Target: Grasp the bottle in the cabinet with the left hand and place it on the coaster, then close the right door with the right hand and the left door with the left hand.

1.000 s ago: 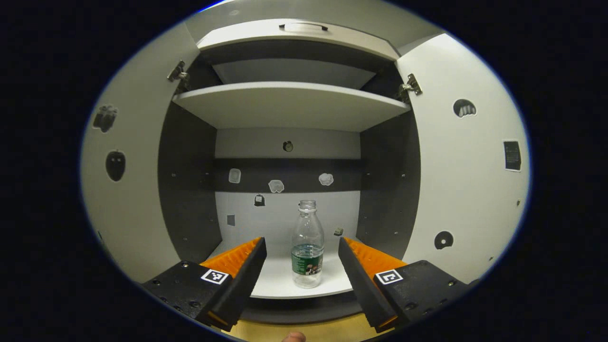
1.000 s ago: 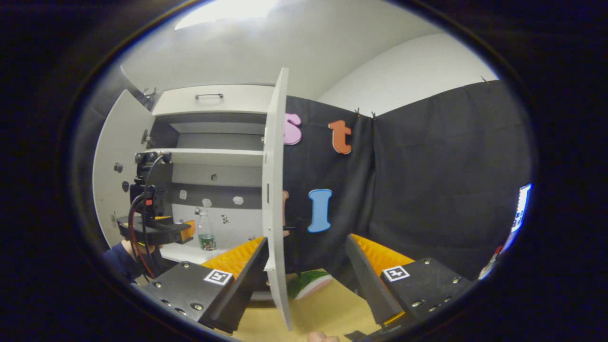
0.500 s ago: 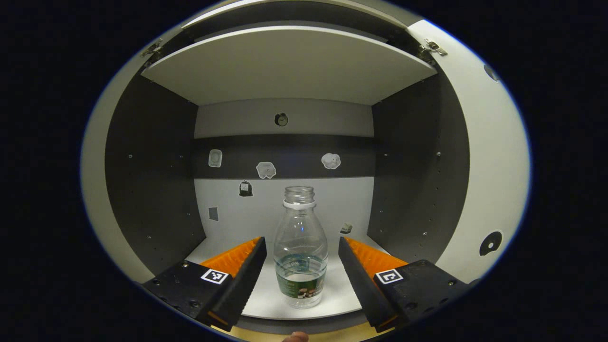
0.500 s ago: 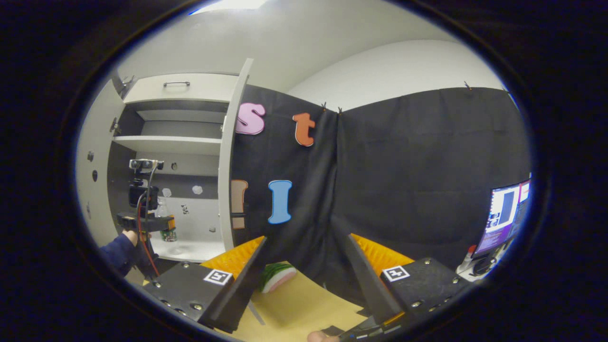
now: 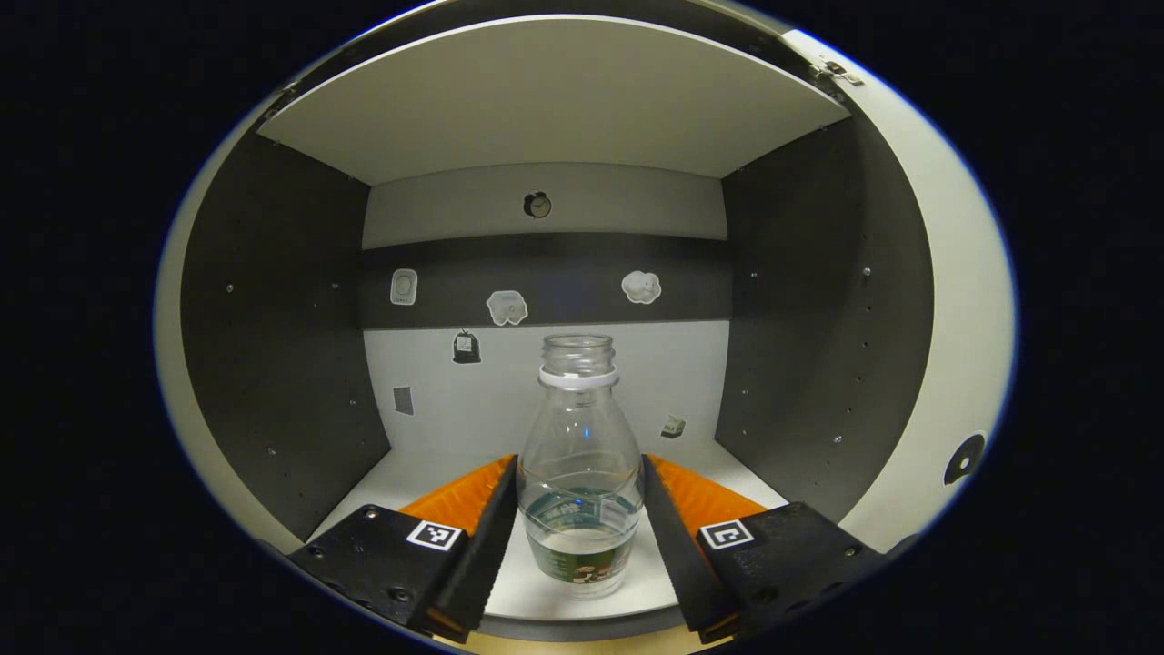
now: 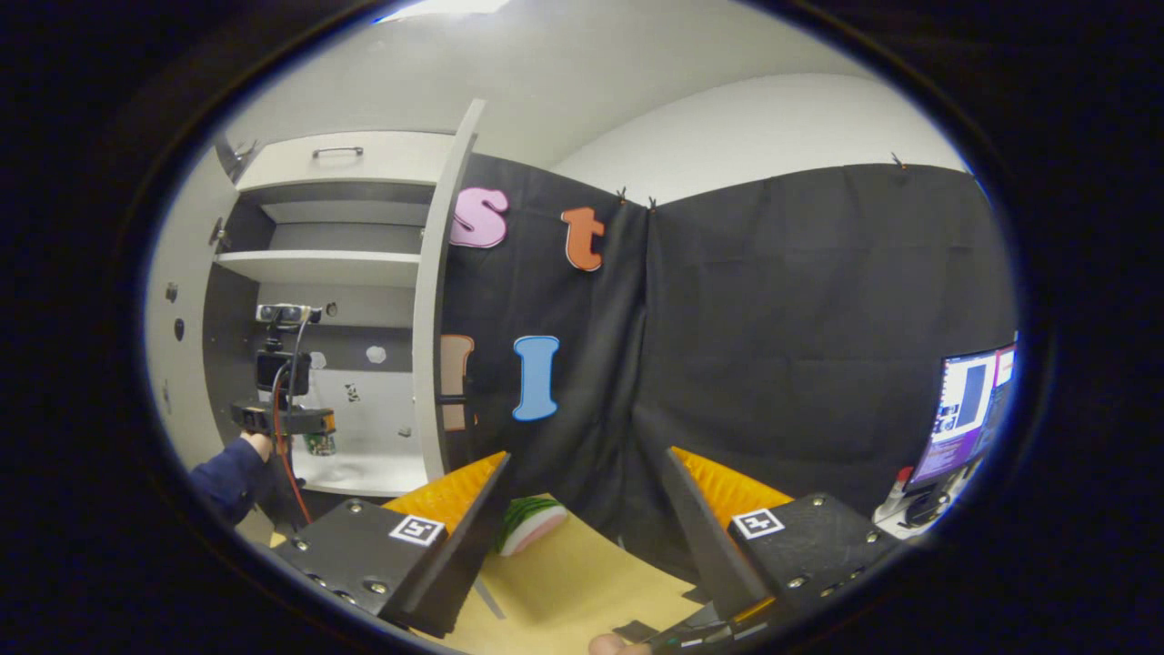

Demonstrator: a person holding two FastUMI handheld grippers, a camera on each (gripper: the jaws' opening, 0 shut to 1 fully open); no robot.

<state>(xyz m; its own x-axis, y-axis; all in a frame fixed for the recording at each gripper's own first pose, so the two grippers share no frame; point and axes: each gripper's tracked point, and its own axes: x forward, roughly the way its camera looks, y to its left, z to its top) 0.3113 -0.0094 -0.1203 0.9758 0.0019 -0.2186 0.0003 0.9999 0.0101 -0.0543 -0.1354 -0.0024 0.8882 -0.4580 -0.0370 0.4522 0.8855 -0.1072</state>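
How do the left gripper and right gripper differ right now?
The left gripper reaches inside the grey cabinet, fingers closed against the clear plastic bottle. The right gripper is open, holding nothing, outside over the tan tabletop. Both carry square marker tags.

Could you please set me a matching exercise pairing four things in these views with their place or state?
Things:
1. bottle
2. right door
3. coaster
4. right hand-held gripper

Places or states:
A. spread wide, holding nothing
B. lying on the table
C. swung wide on its hinges
D. between the fingers of the left hand-held gripper

Pairs: 1-D, 2-C, 3-B, 4-A.
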